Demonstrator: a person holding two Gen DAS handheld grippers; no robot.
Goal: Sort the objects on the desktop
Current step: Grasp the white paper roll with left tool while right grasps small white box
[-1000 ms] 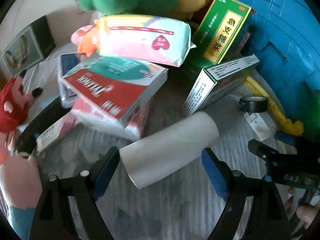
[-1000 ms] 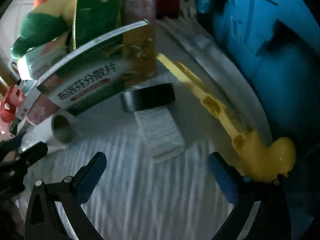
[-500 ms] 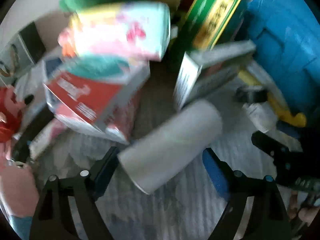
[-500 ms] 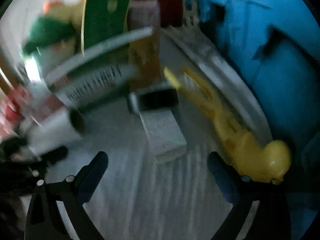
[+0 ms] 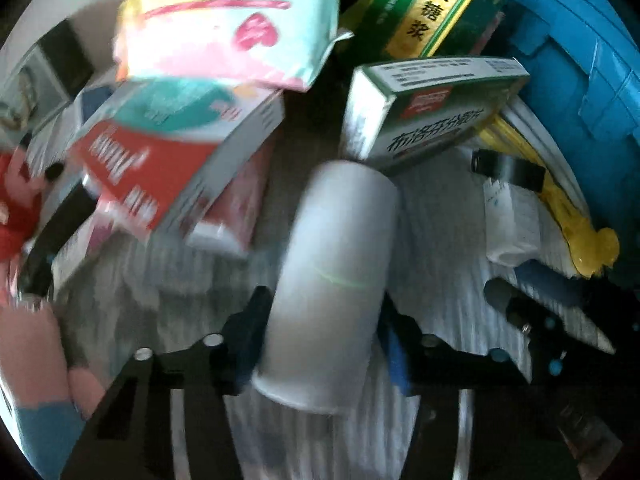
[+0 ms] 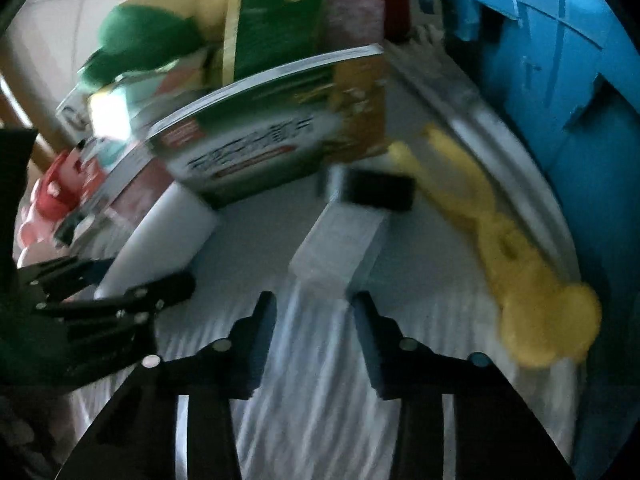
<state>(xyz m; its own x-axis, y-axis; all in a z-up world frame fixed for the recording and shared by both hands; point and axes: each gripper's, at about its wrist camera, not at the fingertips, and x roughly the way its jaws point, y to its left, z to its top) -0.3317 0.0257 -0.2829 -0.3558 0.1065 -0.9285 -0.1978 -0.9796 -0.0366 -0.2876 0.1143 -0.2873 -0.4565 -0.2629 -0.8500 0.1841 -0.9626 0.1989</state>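
While closing, left claw [image 5: 324, 320] straddles white roll [image 5: 332, 280].

I see both views from fisheye cameras that sit just behind the fingers of each tool and look steeply down on the striped grey cloth [image 5: 448, 216] of the desk, very near to it. The left camera faces the heap of boxes, with the white cylindrical roll [image 5: 332, 280] directly in front and filling the lower middle. The right camera faces a little more toward the blue plastic crate [image 6: 560, 100] at its right edge. Both views share the roll [image 6: 160, 240], the green and white medicine box [image 5: 432, 112] [image 6: 256, 136], the black tape ring [image 5: 508, 168] [image 6: 372, 192], the yellow plastic toy [image 5: 576, 224] [image 6: 520, 276] and the crate [image 5: 580, 80]. Each camera also catches the other tool at its side edge.
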